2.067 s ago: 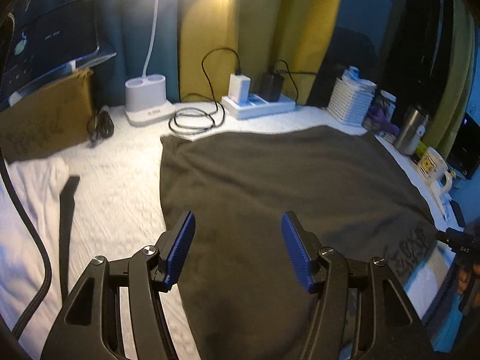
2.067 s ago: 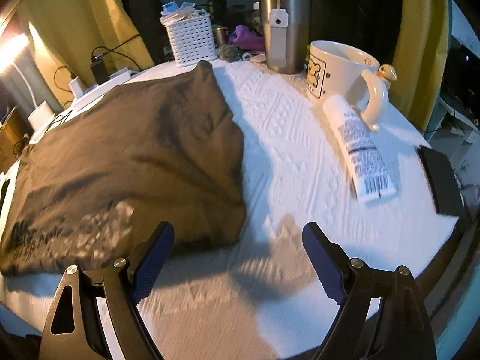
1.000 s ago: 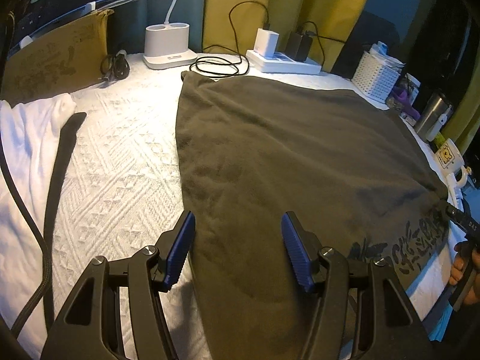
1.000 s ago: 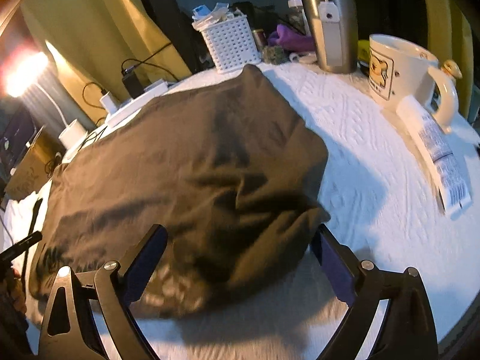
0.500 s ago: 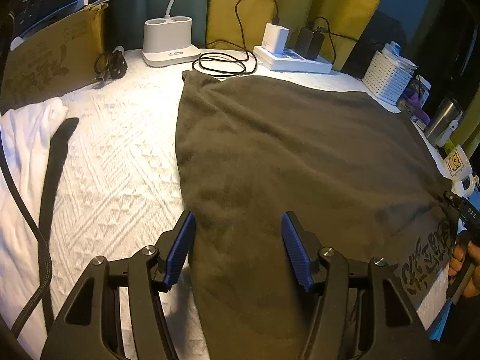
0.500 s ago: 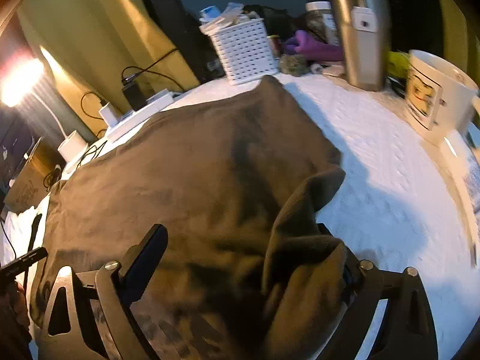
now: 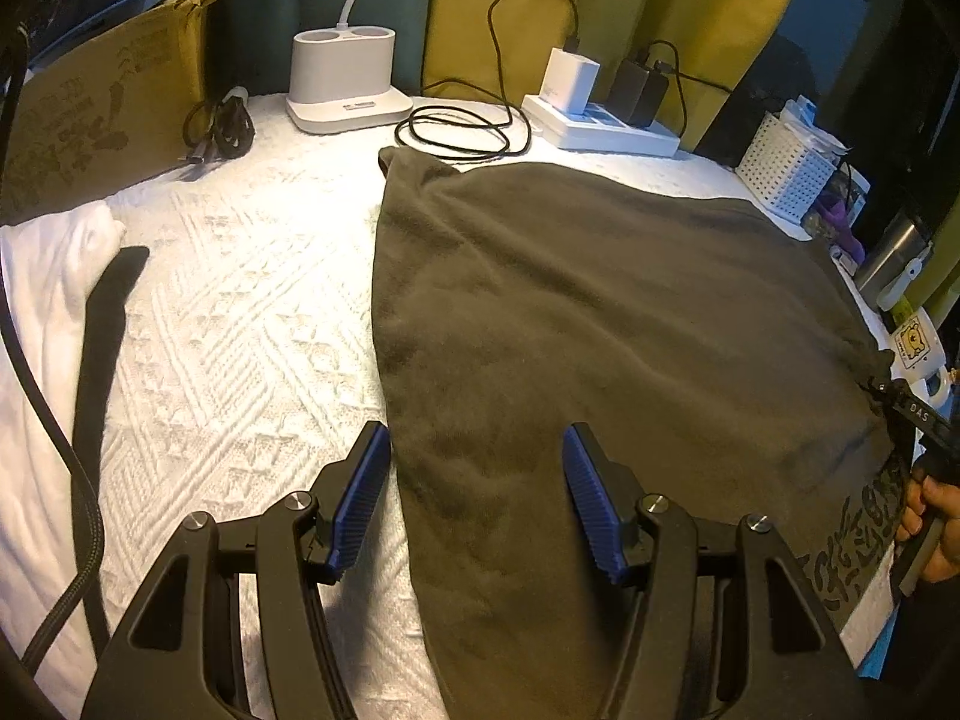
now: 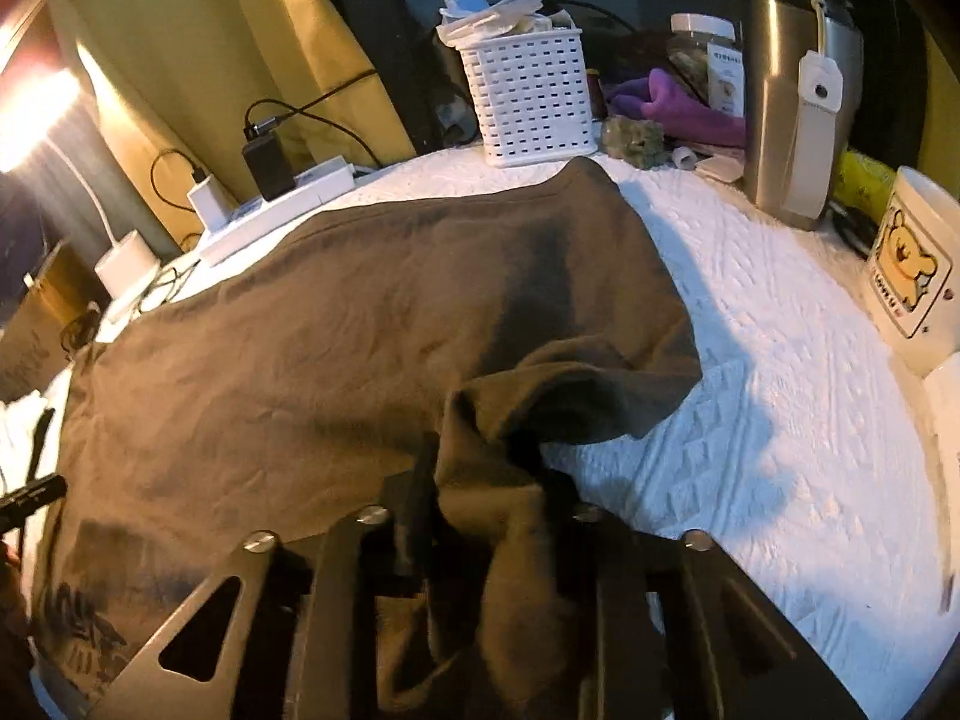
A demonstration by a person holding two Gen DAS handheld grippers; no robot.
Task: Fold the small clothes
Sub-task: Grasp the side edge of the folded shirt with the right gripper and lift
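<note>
The right gripper (image 8: 486, 480) has its jaws closing on a bunched corner of the dark garment (image 8: 360, 324), the fabric gathered between them and lifted off the white textured cover (image 8: 780, 396). The left gripper (image 7: 474, 492) hangs with jaws apart and empty, straddling the garment's near left edge. The garment lies spread flat across the counter. Beyond it stand a white basket (image 8: 528, 102), a steel tumbler (image 8: 798, 102) and a bear mug (image 8: 912, 276).
</note>
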